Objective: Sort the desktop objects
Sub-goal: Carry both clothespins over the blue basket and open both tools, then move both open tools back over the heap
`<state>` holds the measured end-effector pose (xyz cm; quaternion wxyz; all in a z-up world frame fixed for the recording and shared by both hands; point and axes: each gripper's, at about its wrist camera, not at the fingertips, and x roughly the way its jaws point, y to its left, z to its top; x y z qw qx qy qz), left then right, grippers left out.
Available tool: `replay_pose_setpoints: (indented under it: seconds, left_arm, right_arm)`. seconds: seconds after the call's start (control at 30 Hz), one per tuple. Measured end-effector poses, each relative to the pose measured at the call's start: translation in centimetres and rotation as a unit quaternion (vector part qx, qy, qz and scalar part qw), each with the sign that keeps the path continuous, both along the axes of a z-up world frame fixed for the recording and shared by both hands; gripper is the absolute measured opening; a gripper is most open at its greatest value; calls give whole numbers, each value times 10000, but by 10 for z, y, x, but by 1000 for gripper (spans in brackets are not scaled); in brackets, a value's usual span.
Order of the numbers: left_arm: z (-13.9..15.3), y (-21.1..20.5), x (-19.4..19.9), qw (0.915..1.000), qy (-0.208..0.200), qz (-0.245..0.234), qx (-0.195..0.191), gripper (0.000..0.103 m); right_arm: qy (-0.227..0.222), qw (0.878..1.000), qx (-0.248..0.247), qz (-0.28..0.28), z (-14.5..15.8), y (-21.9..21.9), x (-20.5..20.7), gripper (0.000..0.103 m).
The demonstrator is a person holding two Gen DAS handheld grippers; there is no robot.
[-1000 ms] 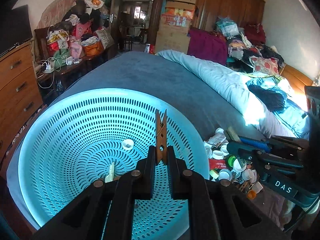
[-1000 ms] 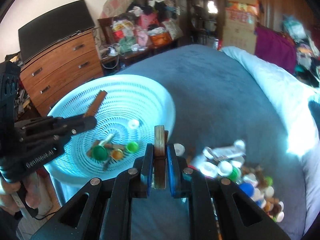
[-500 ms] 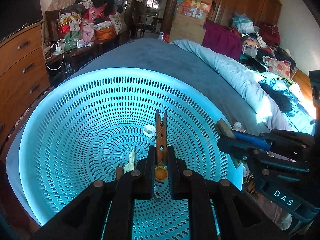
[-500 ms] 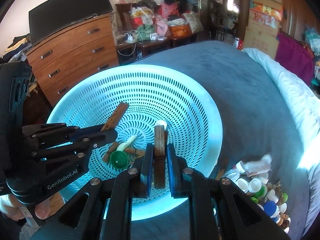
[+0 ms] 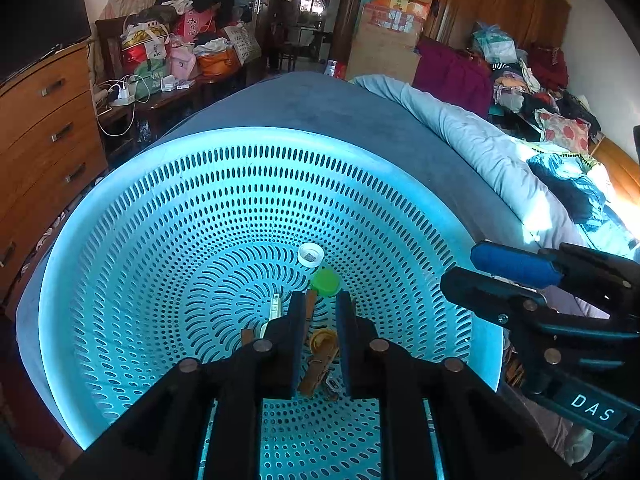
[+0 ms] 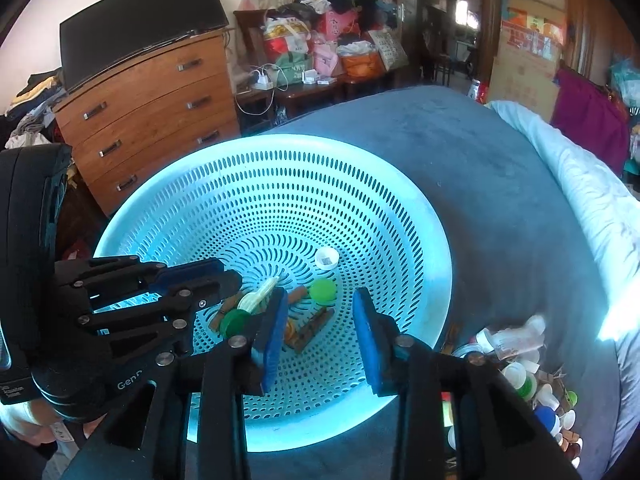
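Note:
A large light-blue perforated basket sits on the blue bed cover. In its bottom lie wooden clothespins, a white cap, a green cap, an orange cap and a pale clip. My left gripper is open and empty above the basket's bottom. My right gripper is open and empty over the basket; it shows at the right in the left wrist view.
A pile of caps, clothespins and small items lies on the bed right of the basket. A wooden dresser stands at the left. A light-blue quilt runs along the bed's right side.
Both grippers have opened and let go of their clothespins, which now lie in the basket. Both grippers moved further over the basket.

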<state>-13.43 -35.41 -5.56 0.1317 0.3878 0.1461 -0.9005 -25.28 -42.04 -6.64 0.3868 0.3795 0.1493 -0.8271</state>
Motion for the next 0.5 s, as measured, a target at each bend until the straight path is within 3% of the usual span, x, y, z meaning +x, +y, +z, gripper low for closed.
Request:
replay_pose_setpoints:
  seconds: [0.27, 0.4, 0.5]
  left_arm:
    - [5, 19, -10, 9998, 35, -171, -61, 14]
    - [24, 63, -14, 9965, 247, -776, -185, 19]
    - [29, 116, -22, 9884, 320, -1460, -253, 19]
  right_arm:
    - [115, 9993, -271, -235, 5, 37, 5, 35]
    - [387, 9944, -647, -742, 6, 112, 21, 52]
    - [246, 9894, -657, -1270, -13, 181, 30, 52]
